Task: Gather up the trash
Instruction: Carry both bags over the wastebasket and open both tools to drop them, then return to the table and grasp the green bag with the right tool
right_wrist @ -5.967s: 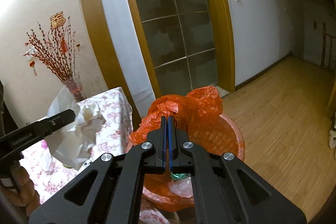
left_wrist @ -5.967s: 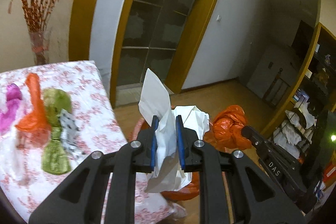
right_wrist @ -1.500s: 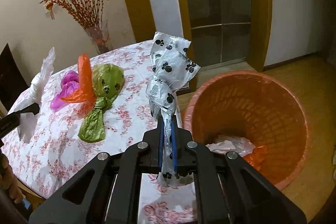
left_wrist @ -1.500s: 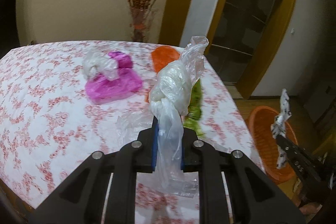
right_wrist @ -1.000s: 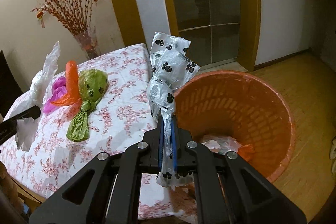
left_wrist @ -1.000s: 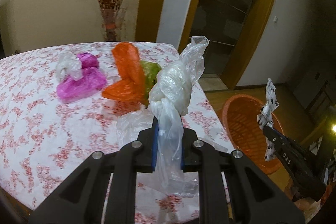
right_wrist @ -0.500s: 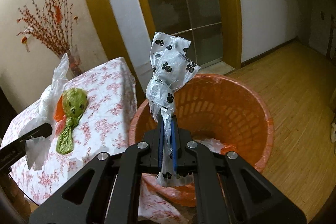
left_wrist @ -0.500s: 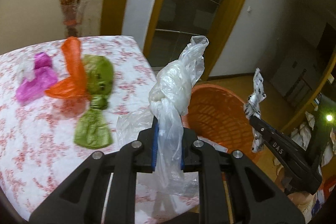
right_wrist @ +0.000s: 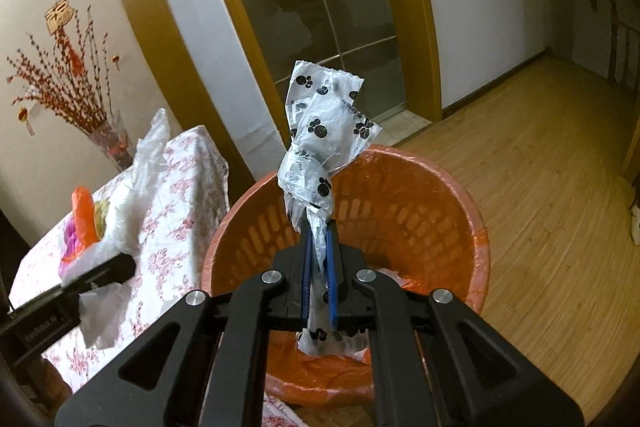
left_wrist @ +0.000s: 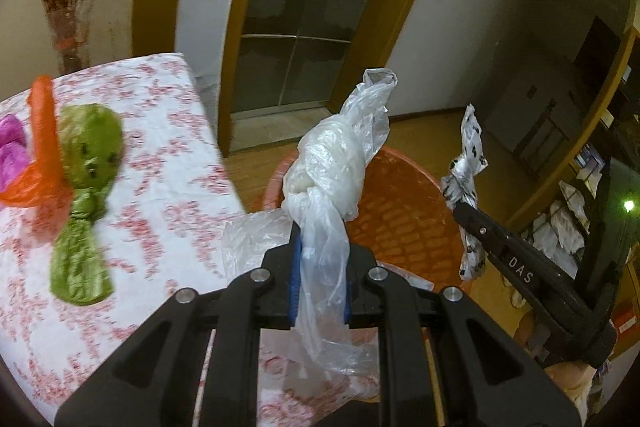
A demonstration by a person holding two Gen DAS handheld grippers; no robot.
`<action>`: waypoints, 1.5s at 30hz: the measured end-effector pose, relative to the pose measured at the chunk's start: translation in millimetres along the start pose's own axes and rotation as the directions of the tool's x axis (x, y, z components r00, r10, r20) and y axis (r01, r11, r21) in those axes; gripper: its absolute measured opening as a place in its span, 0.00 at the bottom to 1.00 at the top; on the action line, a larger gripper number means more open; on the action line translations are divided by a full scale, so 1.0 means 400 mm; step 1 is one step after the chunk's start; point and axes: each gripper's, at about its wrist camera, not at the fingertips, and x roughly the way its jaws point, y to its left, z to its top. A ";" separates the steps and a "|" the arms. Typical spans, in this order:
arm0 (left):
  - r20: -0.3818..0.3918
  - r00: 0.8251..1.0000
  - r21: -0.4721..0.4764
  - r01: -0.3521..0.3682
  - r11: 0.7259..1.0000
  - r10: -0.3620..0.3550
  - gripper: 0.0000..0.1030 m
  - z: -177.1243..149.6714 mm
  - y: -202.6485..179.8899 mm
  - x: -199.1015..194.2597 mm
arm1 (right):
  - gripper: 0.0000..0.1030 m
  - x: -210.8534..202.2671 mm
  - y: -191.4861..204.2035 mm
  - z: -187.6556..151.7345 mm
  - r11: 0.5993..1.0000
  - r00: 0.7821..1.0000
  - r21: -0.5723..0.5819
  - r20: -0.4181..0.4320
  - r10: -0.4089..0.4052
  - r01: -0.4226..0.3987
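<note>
My left gripper (left_wrist: 320, 247) is shut on a knotted clear plastic bag (left_wrist: 332, 171), held above the table edge just in front of the orange trash basket (left_wrist: 400, 203). My right gripper (right_wrist: 318, 247) is shut on a knotted white bag with black paw prints (right_wrist: 320, 131), held over the open basket (right_wrist: 440, 223). The right gripper and its bag (left_wrist: 468, 167) show in the left wrist view over the basket's right side. The left gripper with the clear bag (right_wrist: 140, 163) shows at the left in the right wrist view. White and orange trash lies in the basket's bottom.
A table with a floral cloth (left_wrist: 160, 155) holds a green bag (left_wrist: 88, 155), an orange bag (left_wrist: 44, 147) and a pink bag (left_wrist: 10, 147). A vase of red branches (right_wrist: 108, 139) stands at the table's back. Wooden floor (right_wrist: 560, 187) lies right of the basket; shelves (left_wrist: 580, 187) stand farther right.
Both grippers have swung from the table toward the basket with their bags held. The paw-print bag now hangs over the basket; the clear bag has come near its rim.
</note>
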 end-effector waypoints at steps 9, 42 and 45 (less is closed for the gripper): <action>-0.032 0.999 0.015 0.045 0.999 -0.044 0.16 0.023 -0.033 0.083 | 0.06 0.018 -0.021 0.013 1.000 1.000 0.019 0.005 0.007 -0.007; 0.069 0.944 -0.130 -0.311 0.941 0.321 0.58 -0.046 0.281 -0.127 | 0.45 0.078 0.151 -0.030 0.996 0.995 -0.072 -0.080 0.054 -0.060; 0.064 0.929 -0.168 -0.351 0.921 0.365 0.58 -0.061 0.337 -0.153 | 0.45 0.087 0.207 -0.041 0.990 0.992 -0.109 -0.100 0.078 -0.089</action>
